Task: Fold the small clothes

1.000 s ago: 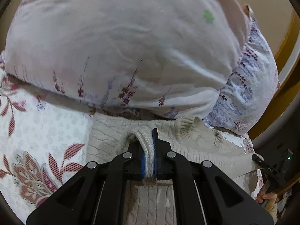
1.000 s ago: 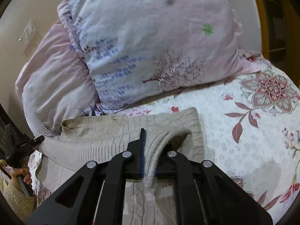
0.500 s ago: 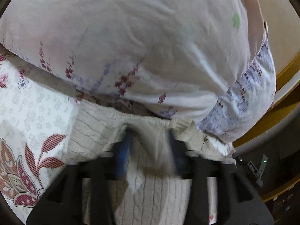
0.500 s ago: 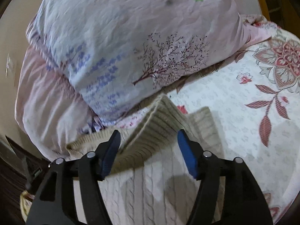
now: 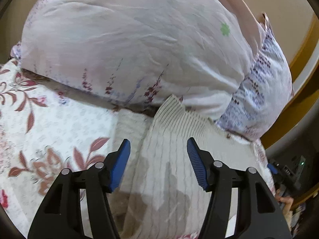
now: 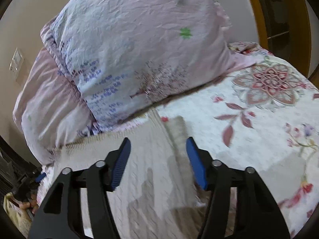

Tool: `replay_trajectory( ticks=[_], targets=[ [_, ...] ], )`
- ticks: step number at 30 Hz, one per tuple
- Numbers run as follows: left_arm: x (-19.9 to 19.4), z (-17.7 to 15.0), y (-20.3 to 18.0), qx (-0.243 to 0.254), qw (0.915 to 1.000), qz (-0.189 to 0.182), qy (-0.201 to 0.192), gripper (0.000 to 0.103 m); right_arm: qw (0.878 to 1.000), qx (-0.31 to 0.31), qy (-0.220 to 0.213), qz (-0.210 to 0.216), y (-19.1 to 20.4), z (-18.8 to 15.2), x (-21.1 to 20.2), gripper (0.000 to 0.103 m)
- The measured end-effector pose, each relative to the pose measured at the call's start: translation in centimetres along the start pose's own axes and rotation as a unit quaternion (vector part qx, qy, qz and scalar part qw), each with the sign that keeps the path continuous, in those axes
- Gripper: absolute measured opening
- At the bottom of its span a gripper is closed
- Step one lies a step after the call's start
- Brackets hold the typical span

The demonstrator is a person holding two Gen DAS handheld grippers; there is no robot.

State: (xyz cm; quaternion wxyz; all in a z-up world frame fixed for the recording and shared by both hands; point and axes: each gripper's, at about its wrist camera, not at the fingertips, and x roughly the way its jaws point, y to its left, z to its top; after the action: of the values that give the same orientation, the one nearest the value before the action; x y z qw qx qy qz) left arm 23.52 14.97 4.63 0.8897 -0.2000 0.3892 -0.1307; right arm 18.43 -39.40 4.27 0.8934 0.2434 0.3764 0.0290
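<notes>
Lying lengthwise below both half-open, empty grippers, left (image 5: 158, 164) and right (image 6: 158, 163), the sweater (image 5: 171, 159) is shown released, right jaws just narrowed.

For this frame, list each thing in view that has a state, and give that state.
Left gripper: open, its jaws having just opened, nothing pinched.
Right gripper: open, jaws just narrowed a little, nothing pinched.
Cream knit sweater: released, lying on the bedspread, ribbed edge against the pillows.
Pillows: stacked, leaning at the head of the bed.
Floral bedspread: spread flat.
</notes>
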Motion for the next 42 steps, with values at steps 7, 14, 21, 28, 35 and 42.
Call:
replay_trajectory(
  ticks=[7,14,21,28,35,42],
  targets=[
    [-0.5,-2.3,-0.2,0.032,0.9991,0.022,0.019,0.049,0.999,-0.026,0.038,-0.016,-0.4,-2.7,-0.2,0.048],
    [0.7,-3.9,-0.4,0.043,0.9972,0.039,0.047,0.042,0.996,-0.046,0.064,-0.033,-0.3,-4.2,0.5,0.041],
    [1.2,-4.4,0.0,0.043,0.9956,0.06,0.059,0.022,0.995,-0.059,0.062,-0.041,-0.1,-4.9,0.7,0.019],
    [0.6,-4.5,0.6,0.031,0.9958,0.067,0.055,0.02,0.996,-0.056,0.065,-0.032,-0.3,-5.0,0.3,0.032],
    [-0.2,-4.9,0.5,0.049,0.9944,0.079,0.05,0.027,0.993,-0.084,0.07,-0.039,0.5,-5.8,0.6,0.039],
    [0.3,-5.6,-0.7,0.089,0.9892,0.102,0.056,0.029,0.991,-0.105,0.064,-0.048,0.7,-6.4,0.3,0.022]
  ],
)
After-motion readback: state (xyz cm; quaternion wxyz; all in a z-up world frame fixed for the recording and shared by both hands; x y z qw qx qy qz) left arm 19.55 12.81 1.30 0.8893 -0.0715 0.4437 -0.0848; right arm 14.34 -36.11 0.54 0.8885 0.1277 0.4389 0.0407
